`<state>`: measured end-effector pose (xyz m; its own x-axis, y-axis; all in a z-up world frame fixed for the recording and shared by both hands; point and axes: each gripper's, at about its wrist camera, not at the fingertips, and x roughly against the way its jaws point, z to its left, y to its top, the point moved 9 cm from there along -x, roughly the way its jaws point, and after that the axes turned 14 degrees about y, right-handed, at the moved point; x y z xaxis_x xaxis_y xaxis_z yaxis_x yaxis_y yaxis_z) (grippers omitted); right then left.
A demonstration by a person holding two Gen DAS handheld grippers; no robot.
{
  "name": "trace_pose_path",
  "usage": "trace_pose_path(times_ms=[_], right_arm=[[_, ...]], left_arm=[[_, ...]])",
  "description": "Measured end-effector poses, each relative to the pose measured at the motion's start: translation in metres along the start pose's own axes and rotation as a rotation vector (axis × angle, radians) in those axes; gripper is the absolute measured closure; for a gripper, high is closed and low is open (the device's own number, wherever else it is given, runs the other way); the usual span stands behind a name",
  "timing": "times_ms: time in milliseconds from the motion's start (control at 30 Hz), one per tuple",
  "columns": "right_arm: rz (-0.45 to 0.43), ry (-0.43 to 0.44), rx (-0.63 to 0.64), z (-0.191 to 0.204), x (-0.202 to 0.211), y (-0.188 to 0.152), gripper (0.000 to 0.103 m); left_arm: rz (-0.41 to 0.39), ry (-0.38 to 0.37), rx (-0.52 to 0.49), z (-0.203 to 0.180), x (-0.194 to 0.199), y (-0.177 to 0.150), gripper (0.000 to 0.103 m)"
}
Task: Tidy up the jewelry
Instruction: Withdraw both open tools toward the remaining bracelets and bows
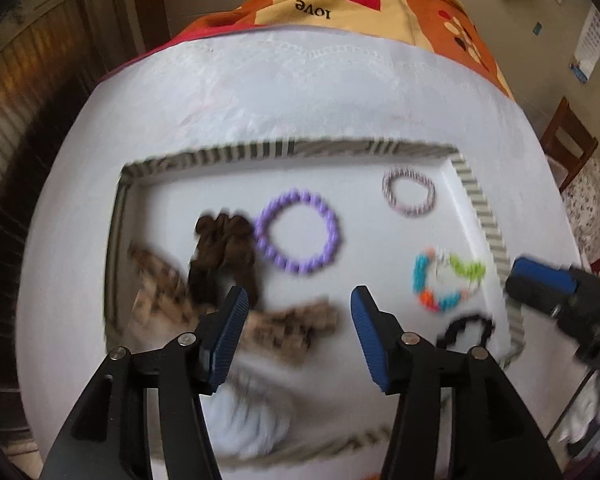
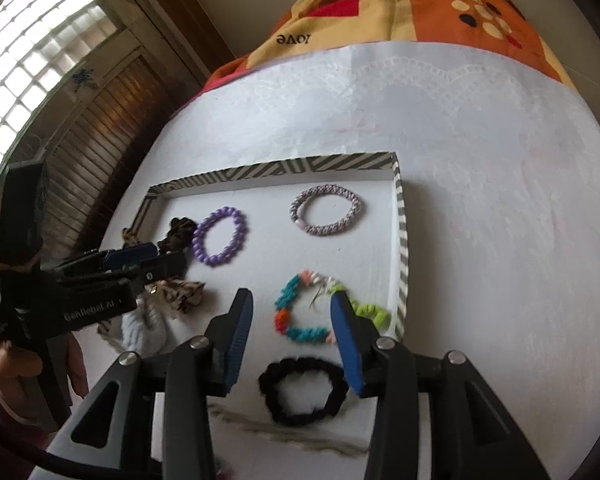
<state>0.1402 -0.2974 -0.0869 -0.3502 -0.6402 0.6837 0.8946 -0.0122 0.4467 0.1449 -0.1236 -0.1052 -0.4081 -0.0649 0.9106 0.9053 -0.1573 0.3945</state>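
A shallow white tray with a striped rim point(image 1: 340, 148) point(image 2: 401, 240) lies on a white cloth and holds the jewelry. Inside are a purple bead bracelet point(image 1: 298, 230) point(image 2: 219, 236), a pink-white woven bracelet point(image 1: 409, 191) point(image 2: 325, 214), a multicoloured band point(image 1: 444, 280) point(image 2: 300, 332), a black scrunchie point(image 2: 300, 392) point(image 1: 466, 326), a brown scrunchie point(image 1: 224, 256) and a leopard-print bow point(image 1: 292, 328) point(image 2: 182, 294). My left gripper point(image 1: 298, 304) point(image 2: 156, 256) hangs open over the bow, holding nothing. My right gripper point(image 2: 292, 304) point(image 1: 520, 280) stands open above the multicoloured band, its pads off it.
A white fluffy piece point(image 1: 244, 420) point(image 2: 144, 324) lies at the tray's near left. The white lace cloth point(image 2: 480, 160) covers an orange patterned blanket point(image 2: 420, 8). A window and wooden panelling point(image 2: 80, 152) are at the left, a wooden chair point(image 1: 568, 140) at the right. A hand point(image 2: 16, 364) grips the left tool.
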Motion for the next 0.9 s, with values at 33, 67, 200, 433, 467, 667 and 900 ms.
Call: trace_pose_path(times_ms=[33,67,200,433,467,667,900], right_arm=[[-0.002,0.002,0.003,0.003,0.004,-0.003,0.059],[-0.002,0.004,0.006,0.006,0.007,-0.007,0.059],[-0.005,0.01,0.004,0.014,0.018,-0.022,0.058],[-0.014,0.021,0.009,0.035,0.03,-0.042,0.057],[-0.016,0.023,0.013,0.039,0.033,-0.044,0.057],[-0.027,0.017,0.042,0.057,0.047,-0.056,0.057],[-0.081,0.018,0.042,0.071,0.069,-0.065,0.056]], left_arm=[[0.004,0.001,-0.004,0.001,0.002,-0.008,0.057],[0.008,0.009,-0.005,0.003,0.005,-0.017,0.057],[-0.01,0.072,-0.012,0.009,0.021,-0.042,0.057],[-0.023,0.176,-0.025,0.024,0.046,-0.075,0.057],[-0.02,0.183,-0.027,0.026,0.049,-0.08,0.057],[-0.043,0.183,-0.051,0.024,0.076,-0.111,0.057],[-0.062,0.227,0.009,0.021,0.104,-0.152,0.057]])
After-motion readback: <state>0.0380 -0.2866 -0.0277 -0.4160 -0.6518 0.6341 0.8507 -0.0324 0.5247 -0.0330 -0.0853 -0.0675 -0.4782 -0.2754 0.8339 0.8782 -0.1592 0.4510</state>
